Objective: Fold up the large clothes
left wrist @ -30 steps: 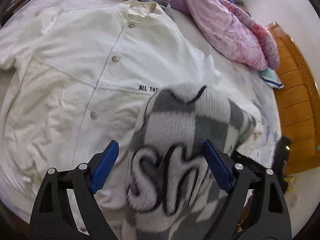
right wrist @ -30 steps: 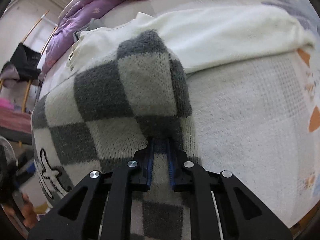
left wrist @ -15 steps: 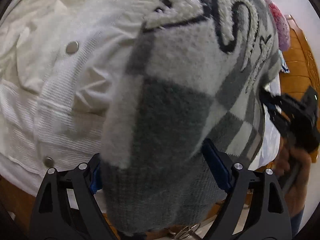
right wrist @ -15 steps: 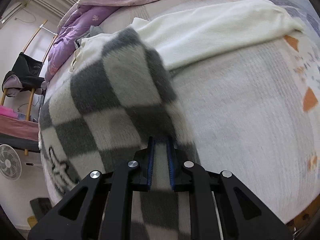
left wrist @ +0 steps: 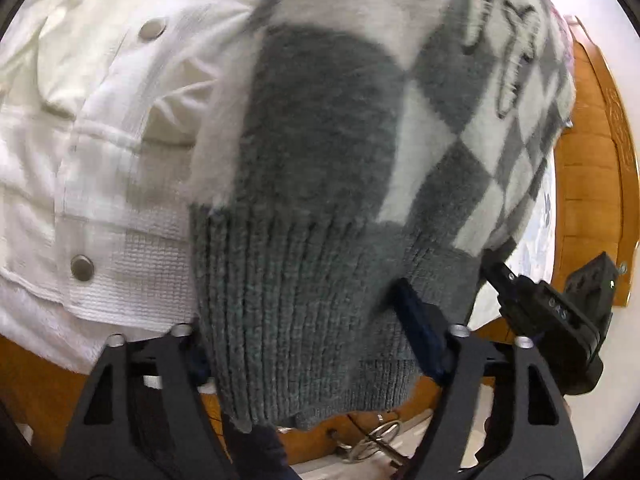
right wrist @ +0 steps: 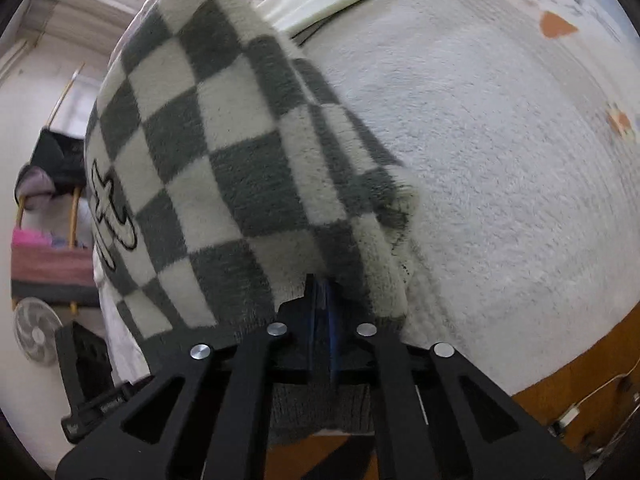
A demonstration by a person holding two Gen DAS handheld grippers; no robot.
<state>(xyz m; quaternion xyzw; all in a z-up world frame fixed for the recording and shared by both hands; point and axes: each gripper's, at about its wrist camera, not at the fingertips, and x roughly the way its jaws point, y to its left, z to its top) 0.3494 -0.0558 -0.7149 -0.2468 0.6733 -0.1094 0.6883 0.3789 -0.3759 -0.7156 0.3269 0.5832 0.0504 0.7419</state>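
Observation:
A grey and white checkered knit sweater [left wrist: 340,152] with raised lettering hangs over the bed's near edge. Its ribbed grey hem [left wrist: 304,320] lies between the wide-apart fingers of my left gripper [left wrist: 308,344], which is open. My right gripper [right wrist: 322,292] is shut on the sweater [right wrist: 224,168] near its hem and shows at the right of the left wrist view [left wrist: 552,320]. A white snap-button jacket [left wrist: 104,128] lies flat on the bed under the sweater.
A white fleece blanket [right wrist: 500,168] covers the bed. The wooden bed frame [left wrist: 592,168] runs along the right and near edges. A fan [right wrist: 36,336] and a chair with clothes [right wrist: 52,164] stand off to the left.
Both grippers have pulled back toward the bed's near edge. The sweater has slid that way, and its ribbed hem now lies between the left fingers. The right gripper has stayed shut on it.

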